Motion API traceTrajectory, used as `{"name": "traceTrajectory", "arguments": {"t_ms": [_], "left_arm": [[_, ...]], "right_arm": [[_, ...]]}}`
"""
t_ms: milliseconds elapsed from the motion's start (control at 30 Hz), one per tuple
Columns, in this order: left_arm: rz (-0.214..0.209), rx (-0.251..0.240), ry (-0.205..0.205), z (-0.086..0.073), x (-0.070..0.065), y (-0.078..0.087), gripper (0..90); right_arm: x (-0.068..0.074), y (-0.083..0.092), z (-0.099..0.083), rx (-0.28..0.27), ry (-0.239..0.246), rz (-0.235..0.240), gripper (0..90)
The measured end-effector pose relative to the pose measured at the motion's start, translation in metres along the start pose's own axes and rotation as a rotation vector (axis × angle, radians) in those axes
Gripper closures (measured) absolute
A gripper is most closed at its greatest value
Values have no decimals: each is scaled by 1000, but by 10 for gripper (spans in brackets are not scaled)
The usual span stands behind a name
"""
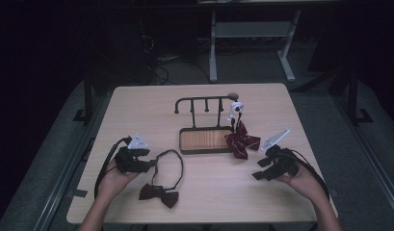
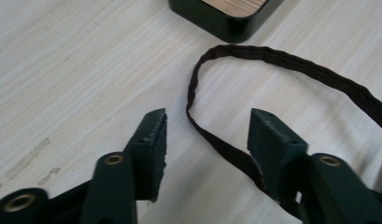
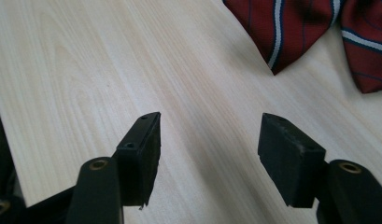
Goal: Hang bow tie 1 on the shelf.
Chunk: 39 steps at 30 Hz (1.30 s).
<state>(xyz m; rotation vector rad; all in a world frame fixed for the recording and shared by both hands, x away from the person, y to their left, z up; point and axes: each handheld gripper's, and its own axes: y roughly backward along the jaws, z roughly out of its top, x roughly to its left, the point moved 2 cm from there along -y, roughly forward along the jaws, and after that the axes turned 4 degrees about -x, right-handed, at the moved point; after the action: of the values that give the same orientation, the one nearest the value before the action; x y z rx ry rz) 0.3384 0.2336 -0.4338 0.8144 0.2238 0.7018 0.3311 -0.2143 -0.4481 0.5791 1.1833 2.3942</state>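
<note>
High view: left tongs [image 1: 147, 165] at the strap loop of the dark bow tie [image 1: 159, 194], which lies front-left on the bench [image 1: 137, 103]. Right tongs [image 1: 262, 169] just beside the striped bow tie [image 1: 241, 141] hanging off the hook rack [image 1: 204, 102], its wooden tray [image 1: 204, 140] between the ties.
Left gripper view: tongs [image 2: 207, 135] part open, strap [image 2: 216, 142] between them, unpinched; tray corner [image 2: 226, 18] ahead.
Right gripper view: tongs [image 3: 209, 140] wide, empty, over bare bench; striped tie [image 3: 291, 28] ahead, apart.

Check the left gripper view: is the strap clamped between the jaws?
No. The strap lies on the table between the left gripper jaws, and both pads stand clear of it.
</note>
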Motion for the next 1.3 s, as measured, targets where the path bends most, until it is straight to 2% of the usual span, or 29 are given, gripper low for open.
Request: {"name": "traceTrajectory", "arguments": {"t_ms": [133,300,333,533,633,700,733,800,1000,1100,1300], "left_arm": [[-19,30,20,7,4,-5,535],[-34,69,3,18,6,-12,571],[-43,70,20,21,7,-15,573],[-53,110,19,27,11,-22,591],[-56,124,15,29,11,-26,608],[-48,154,-16,30,13,-28,610],[-54,158,-23,32,13,-30,640],[-55,163,-19,33,14,-31,642],[-67,200,-42,36,16,-41,707],[-76,230,-32,33,17,-48,714],[-70,248,-37,32,19,-52,744]], "right_arm": [[-1,0,-2,-7,-11,-5,373],[-2,2,-2,-21,-10,-16,357],[-2,3,-2,-22,-9,-15,357],[-3,6,-3,-30,-12,-21,356],[-3,7,-3,-34,-18,-21,356],[-3,7,-3,-34,-18,-21,356],[-3,7,-3,-33,-17,-21,356],[-3,6,-3,-30,-11,-24,356],[-2,6,-3,-31,-9,-22,355],[-2,6,-2,-32,-4,-25,355],[-1,6,-2,-32,-2,-27,354]]}}
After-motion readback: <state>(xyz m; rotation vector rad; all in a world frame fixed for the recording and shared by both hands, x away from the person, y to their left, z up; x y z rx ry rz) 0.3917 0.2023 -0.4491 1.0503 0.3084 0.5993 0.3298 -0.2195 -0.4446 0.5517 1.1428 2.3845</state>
